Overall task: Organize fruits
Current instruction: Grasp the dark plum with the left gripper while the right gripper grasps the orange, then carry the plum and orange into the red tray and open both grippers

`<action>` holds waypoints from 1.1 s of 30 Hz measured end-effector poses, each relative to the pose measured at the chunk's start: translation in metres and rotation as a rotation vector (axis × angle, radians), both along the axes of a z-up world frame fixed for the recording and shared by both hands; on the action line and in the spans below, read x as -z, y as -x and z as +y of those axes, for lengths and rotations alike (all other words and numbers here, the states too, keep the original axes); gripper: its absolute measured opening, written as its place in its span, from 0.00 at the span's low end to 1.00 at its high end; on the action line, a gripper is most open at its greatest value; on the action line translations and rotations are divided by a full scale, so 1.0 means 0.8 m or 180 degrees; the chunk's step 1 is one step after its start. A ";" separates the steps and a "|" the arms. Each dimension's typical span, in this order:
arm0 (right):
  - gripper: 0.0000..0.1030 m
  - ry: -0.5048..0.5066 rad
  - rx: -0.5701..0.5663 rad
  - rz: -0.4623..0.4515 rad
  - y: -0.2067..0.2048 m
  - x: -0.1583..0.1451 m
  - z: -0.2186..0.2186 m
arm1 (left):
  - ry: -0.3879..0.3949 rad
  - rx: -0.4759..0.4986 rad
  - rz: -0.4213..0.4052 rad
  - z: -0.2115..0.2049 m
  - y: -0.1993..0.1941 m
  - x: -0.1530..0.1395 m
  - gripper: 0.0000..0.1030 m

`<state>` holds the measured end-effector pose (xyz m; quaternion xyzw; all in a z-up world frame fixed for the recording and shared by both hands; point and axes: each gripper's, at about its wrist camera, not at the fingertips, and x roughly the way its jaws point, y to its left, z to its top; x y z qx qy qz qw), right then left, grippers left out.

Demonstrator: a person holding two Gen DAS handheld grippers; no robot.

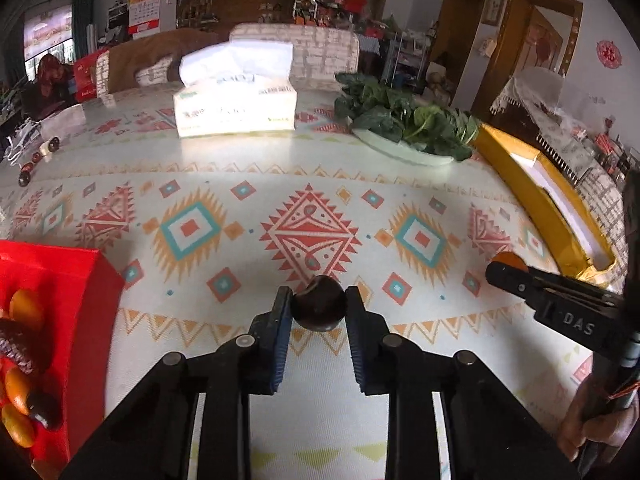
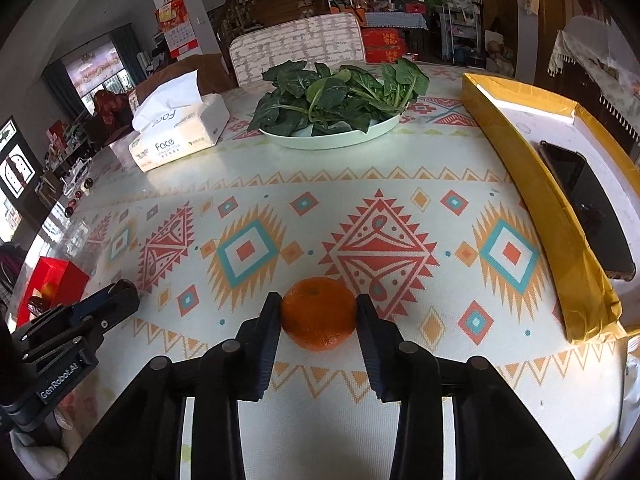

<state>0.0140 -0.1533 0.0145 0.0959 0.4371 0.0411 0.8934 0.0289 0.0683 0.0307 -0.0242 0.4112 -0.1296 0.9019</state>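
One patterned tablecloth [image 2: 320, 184], cluttered room.

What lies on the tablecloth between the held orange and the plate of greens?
Nothing: in the right wrist view, only bare patterned tablecloth runs from the orange in the right gripper to the plate of greens.

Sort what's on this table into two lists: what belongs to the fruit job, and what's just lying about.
Fruit job:
dark fruit in the left gripper
orange in the right gripper
red box holding fruit

Lying about:
tissue pack
plate of greens
gold box
phone
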 end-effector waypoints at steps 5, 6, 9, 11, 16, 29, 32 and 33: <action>0.40 -0.0172 0.0025 -0.0065 0.007 -0.003 -0.011 | 0.0182 -0.0066 -0.0144 0.019 0.038 -0.028 0.25; 0.40 -0.0190 0.0033 -0.0077 0.008 -0.003 -0.012 | 0.0219 -0.0089 -0.0178 0.025 0.048 -0.034 0.25; 0.40 -0.0270 0.0021 -0.0117 0.012 -0.005 -0.013 | 0.0317 -0.0198 -0.0275 0.049 0.077 -0.050 0.25; 0.40 -0.0270 -0.0008 -0.0143 0.014 -0.007 -0.009 | 0.0377 -0.0303 -0.0335 0.072 0.099 -0.060 0.25; 0.40 -0.0249 -0.0222 -0.0219 0.024 -0.017 0.015 | 0.0360 -0.0717 -0.0448 0.144 0.145 -0.069 0.25; 0.40 -0.0349 -0.0918 -0.0341 0.094 -0.064 0.152 | 0.0216 -0.1564 -0.0530 0.287 0.205 -0.052 0.25; 0.40 -0.0315 -0.1172 -0.0320 0.103 -0.067 0.203 | 0.0252 -0.1606 -0.0503 0.301 0.206 -0.044 0.25; 0.40 -0.0293 -0.1260 -0.0310 0.105 -0.066 0.222 | 0.0252 -0.1614 -0.0495 0.305 0.207 -0.041 0.25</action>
